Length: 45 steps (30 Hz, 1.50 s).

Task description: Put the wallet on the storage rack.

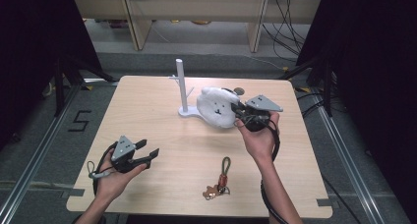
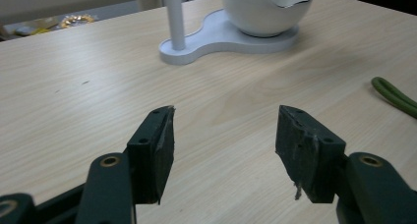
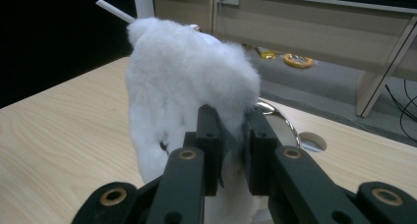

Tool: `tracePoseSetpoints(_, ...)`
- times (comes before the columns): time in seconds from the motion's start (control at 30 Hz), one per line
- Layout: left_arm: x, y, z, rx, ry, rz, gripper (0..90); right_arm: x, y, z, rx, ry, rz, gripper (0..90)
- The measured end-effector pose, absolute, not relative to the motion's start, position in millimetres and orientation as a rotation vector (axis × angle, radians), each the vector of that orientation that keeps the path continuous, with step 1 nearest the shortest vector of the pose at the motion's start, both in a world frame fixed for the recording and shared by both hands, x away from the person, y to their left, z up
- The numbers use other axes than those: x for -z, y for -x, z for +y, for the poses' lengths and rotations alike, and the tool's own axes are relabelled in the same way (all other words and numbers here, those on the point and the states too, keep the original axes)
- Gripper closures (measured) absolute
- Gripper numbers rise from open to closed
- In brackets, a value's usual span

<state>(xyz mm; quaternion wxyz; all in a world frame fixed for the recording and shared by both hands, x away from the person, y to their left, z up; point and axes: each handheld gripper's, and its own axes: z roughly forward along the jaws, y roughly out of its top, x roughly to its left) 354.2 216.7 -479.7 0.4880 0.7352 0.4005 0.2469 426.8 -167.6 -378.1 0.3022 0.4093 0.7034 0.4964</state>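
Between the jaws of the right gripper (image 3: 231, 135), a fold of the white plush toy (image 1: 216, 106) is clamped. The toy sits at the white stand (image 1: 183, 94), whose upright post rises just to the left of this gripper. Well apart, the left gripper (image 1: 147, 153) rests low over the table (image 1: 162, 130), jaws spread with nothing between them. A keychain (image 1: 220, 182) lies between the two forearms, nearer the right one.

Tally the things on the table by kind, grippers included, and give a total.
White stand with a pole and bowl: 1
White fluffy toy: 1
Keychain with a green loop: 1
Grippers: 2, left gripper and right gripper
Total: 5
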Motion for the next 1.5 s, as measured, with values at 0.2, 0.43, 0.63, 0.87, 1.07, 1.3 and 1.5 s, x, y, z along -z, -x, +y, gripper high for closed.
tracePoseSetpoints(0.2, 490.6, -347.7, 227.7, -0.621, -1.719, 1.039, 39.6, 375.3, -431.2, -169.5, -1.315, -1.081, 1.873, 80.8)
tracePoseSetpoints(0.43, 497.3, -343.7, 226.5, -0.628, -1.702, 1.042, 39.5, 372.5, -434.4, -170.7, -1.320, -1.102, 1.851, 80.8)
tracePoseSetpoints(0.63, 500.3, -344.3, 226.0, -0.633, -1.697, 1.041, 39.4, 370.2, -438.1, -173.8, -1.320, -1.093, 1.843, 80.8)
tracePoseSetpoints(0.87, 503.6, -344.0, 226.1, -0.626, -1.701, 1.049, 39.4, 367.5, -440.3, -176.1, -1.306, -1.102, 1.828, 80.8)
tracePoseSetpoints(1.07, 504.8, -343.8, 225.1, -0.621, -1.703, 1.048, 39.4, 366.8, -443.1, -175.9, -1.312, -1.119, 1.822, 80.8)
tracePoseSetpoints(1.3, 506.1, -343.7, 224.6, -0.615, -1.703, 1.048, 39.4, 365.0, -449.6, -177.3, -1.315, -1.110, 1.816, 80.8)
tracePoseSetpoints(1.5, 506.9, -343.5, 224.8, -0.612, -1.705, 1.052, 39.3, 366.7, -453.7, -176.3, -1.315, -1.139, 1.802, 80.7)
